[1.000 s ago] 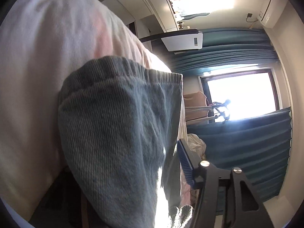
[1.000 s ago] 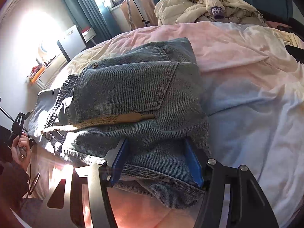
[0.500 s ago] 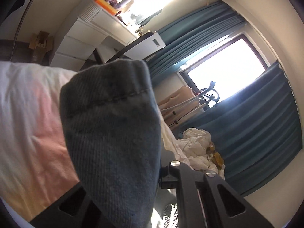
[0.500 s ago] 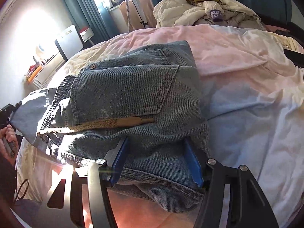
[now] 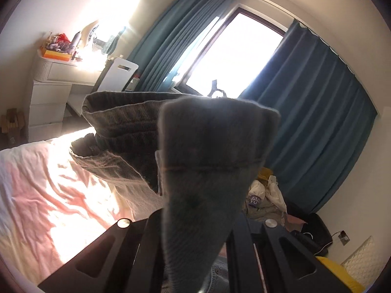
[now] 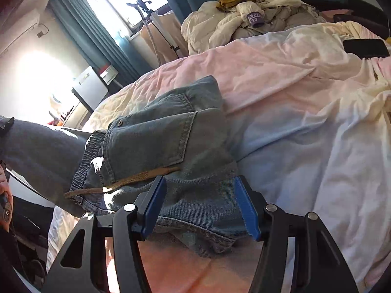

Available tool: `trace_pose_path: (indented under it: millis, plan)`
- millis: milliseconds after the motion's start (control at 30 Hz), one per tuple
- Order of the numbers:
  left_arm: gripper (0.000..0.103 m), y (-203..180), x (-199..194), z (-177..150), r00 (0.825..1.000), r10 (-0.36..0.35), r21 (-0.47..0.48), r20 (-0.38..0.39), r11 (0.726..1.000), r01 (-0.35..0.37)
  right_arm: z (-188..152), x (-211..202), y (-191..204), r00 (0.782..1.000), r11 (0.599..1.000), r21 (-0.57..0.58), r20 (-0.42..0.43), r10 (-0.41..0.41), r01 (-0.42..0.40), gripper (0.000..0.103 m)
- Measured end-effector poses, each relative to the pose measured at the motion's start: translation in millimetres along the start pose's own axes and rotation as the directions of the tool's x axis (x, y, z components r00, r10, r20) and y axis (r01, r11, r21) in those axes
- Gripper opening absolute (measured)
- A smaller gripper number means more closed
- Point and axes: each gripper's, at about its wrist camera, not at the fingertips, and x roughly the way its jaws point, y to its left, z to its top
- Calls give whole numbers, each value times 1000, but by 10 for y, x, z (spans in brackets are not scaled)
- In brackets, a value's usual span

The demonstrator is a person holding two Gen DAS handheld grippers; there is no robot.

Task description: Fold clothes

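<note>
- Denim throughout: blue jeans (image 6: 171, 146) lying part-folded on the bed (image 6: 305, 134), seat and back pocket up, drawstring trailing across the waistband.
- Step in hand, by judgement: carrying 1 leg over the folded body to make the next fold.
- Left claw (image 5: 195, 241) clamped on a hemmed leg end, raised well clear of the bedsheet; denim standing up between the closed fingers and hiding the tips.
- Seen from the right wrist, that lifted leg running off to the far left edge, taut, up toward the person's left hand (image 6: 5, 195).
- Right claw (image 6: 202, 205) spread wide, blue pads (image 6: 156, 207) on either side of the near hem, gripping nothing; whether the pads touch the cloth: cannot tell.
- Left claw pointed roughly level across the bed toward the window (image 5: 232, 56) and blue curtains (image 5: 317, 122).
- Right claw low, angled down over the near edge of the jeans.
- Next move, by judgement: swing the held leg across and lay it flat on the pocket side, edges lined up, with the right claw steadying or pinning the stack.
- Risk: loose waistband bunching, or the stack dragged askew on the soft, wrinkled sheet.
- Elsewhere: pile of pale clothes (image 6: 244, 19) at the far end, well apart from the jeans.
</note>
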Motion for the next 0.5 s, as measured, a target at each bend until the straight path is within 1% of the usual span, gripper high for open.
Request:
trace_pose_path:
  millis: [33,133,267,400,500]
  plan:
    - [5,-122,37,-60,1000,-9,19,-11,1000,9,12,-25,-38,1000,1000,12,1,-13,13,59]
    - [5,-466,194,-289,998,-20,106,-58,994,26,45,-130,-184,1000,998,63,13,-16,15,58]
    - [6,-850,394,-697,992,-30,208,-121,977,55,123,-221,-357,999,993,115,36,-20,16,58]
    - [6,-1237,563,-1221,981,-18,315,-192,946,79,223,-289,-469,998,989,146,67,-11,1,58]
    - [6,-1391,692,-1673,971,7,392,-239,916,90,281,-348,-540,996,986,165,93,-8,-7,59]
